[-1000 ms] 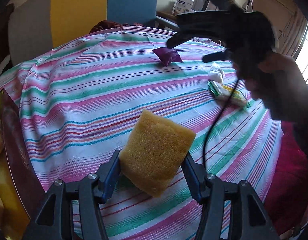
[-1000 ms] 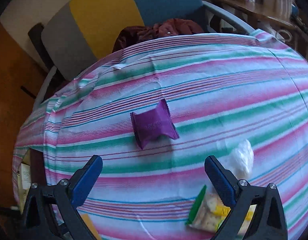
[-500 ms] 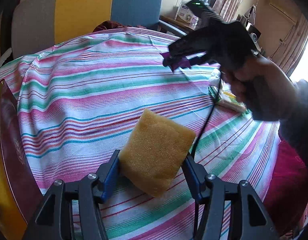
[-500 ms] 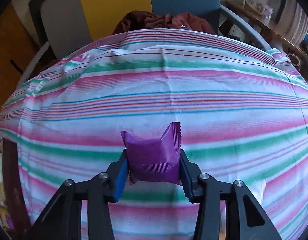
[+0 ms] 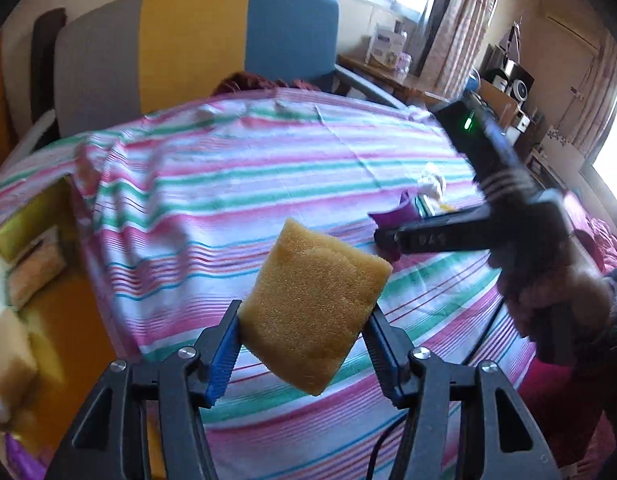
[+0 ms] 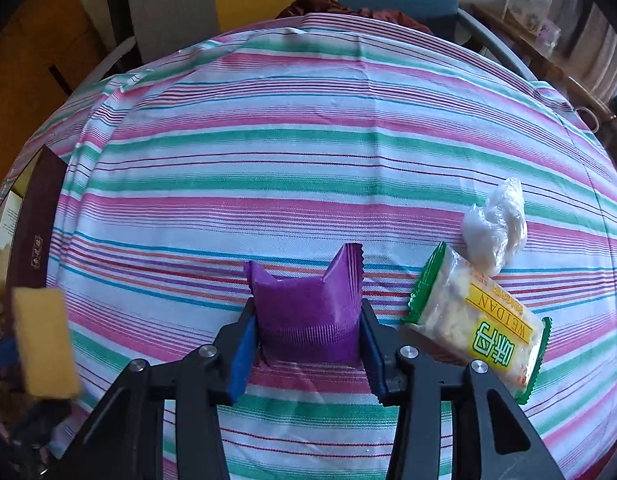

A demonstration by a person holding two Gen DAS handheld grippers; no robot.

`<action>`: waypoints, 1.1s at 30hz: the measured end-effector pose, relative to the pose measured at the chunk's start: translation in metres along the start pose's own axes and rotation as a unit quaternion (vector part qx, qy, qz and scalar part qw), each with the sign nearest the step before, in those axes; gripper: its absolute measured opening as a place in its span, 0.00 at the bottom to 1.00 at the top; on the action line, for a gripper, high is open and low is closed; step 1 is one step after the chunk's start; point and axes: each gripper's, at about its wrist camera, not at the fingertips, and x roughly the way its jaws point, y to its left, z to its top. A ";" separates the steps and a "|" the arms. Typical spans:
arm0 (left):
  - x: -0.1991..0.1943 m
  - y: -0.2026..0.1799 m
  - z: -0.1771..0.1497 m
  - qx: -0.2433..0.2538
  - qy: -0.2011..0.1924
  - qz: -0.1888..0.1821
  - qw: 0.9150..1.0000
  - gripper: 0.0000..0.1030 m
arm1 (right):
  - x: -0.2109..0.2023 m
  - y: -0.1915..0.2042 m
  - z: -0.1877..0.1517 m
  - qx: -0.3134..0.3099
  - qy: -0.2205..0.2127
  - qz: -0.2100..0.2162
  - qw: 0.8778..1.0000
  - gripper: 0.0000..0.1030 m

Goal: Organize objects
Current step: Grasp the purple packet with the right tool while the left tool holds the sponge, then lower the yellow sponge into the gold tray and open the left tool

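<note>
— What have you got in each hand?

— My left gripper (image 5: 302,338) is clamped on the yellow sponge (image 5: 314,310), held clear above the striped tablecloth (image 6: 308,152). My right gripper (image 6: 306,344) has just closed on the purple packet (image 6: 306,316).

— And the rest?

— The green-edged biscuit packet (image 6: 474,326) lies just right of the purple one — a crumpled plastic bag (image 6: 496,226) touching its far end.

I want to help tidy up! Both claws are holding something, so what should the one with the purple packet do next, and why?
Probably lift it clear and carry it left. The right claw is shut on the purple packet, just over the striped cloth. The left claw holds its sponge beside an open box of items there, likely the sorting spot.
</note>
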 end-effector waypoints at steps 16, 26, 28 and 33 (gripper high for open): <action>-0.070 0.020 -0.005 -0.032 -0.059 0.061 0.996 0.57 | -0.002 -0.001 -0.001 -0.010 -0.021 -0.002 1.000 0.51; -0.086 0.039 -0.018 -0.051 -0.065 0.084 0.993 0.57 | -0.002 -0.001 -0.001 -0.019 -0.029 -0.006 0.999 0.51; -0.092 0.047 -0.022 -0.061 -0.066 0.091 0.992 0.57 | -0.002 -0.001 -0.002 -0.022 -0.030 -0.008 0.999 0.51; -0.115 0.088 -0.037 -0.130 -0.077 0.099 0.984 0.57 | -0.001 -0.001 -0.002 -0.027 -0.033 -0.012 0.999 0.51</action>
